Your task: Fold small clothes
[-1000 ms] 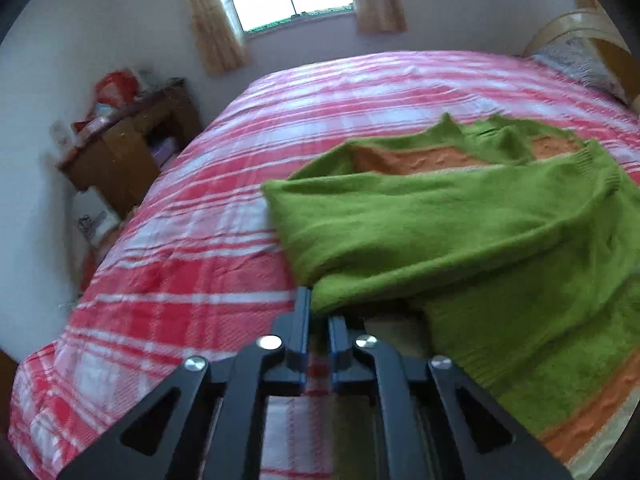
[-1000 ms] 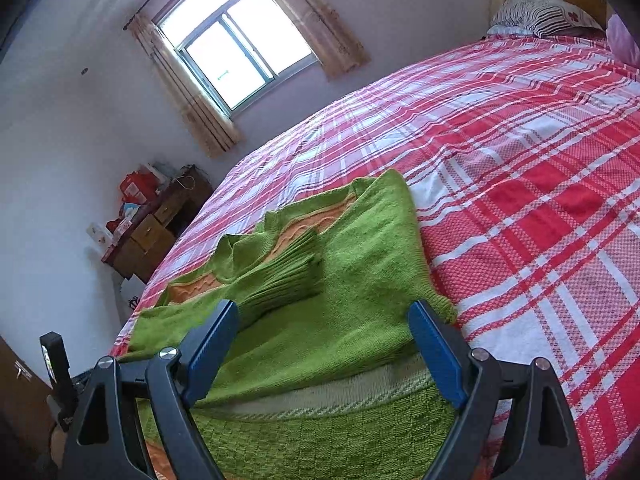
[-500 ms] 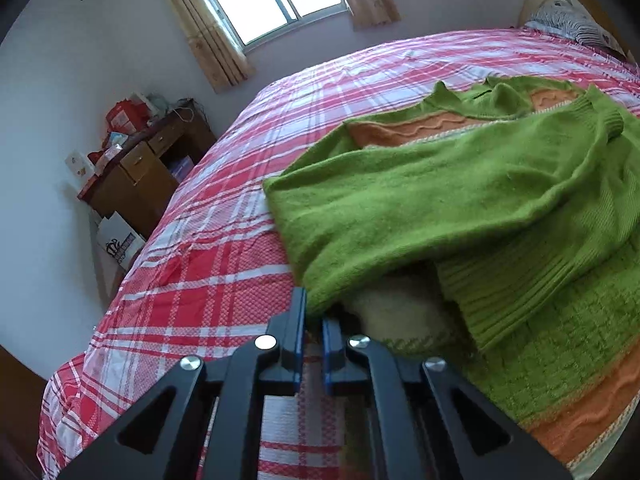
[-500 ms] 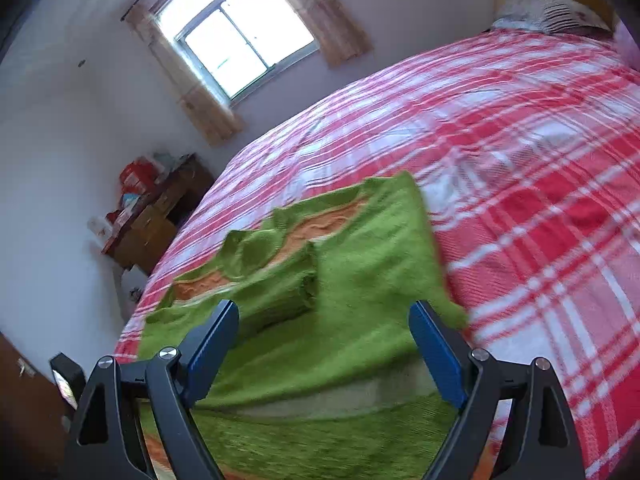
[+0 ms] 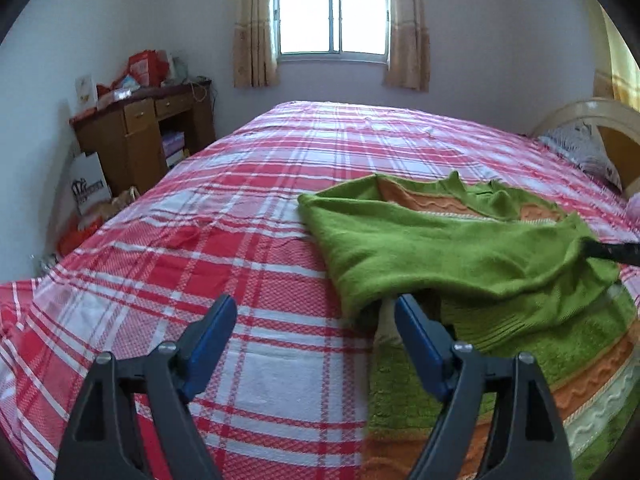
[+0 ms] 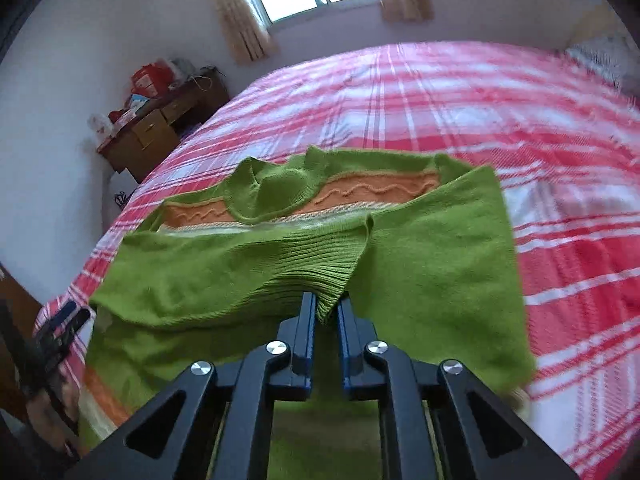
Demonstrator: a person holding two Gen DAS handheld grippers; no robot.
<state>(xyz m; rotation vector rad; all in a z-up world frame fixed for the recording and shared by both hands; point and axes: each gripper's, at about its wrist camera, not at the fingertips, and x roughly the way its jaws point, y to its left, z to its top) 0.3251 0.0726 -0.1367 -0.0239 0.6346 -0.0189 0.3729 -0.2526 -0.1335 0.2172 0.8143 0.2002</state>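
Sweater [image 6: 420, 264], green and orange, lies mid-frame on a plaid bed [image 6: 500, 112]. Right gripper [image 6: 325, 316] pinches its ribbed cuff [image 6: 320, 268]; left gripper [image 5: 316, 320] gapes wide, empty.

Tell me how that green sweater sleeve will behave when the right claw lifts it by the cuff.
The sleeve will probably hang limp: it already sags in soft folds from the ribbed cuff pinched in the right claw. The fuzzy knit likely grips well, so slipping seems unlikely. It may stretch and drag the sweater along the bedspread.
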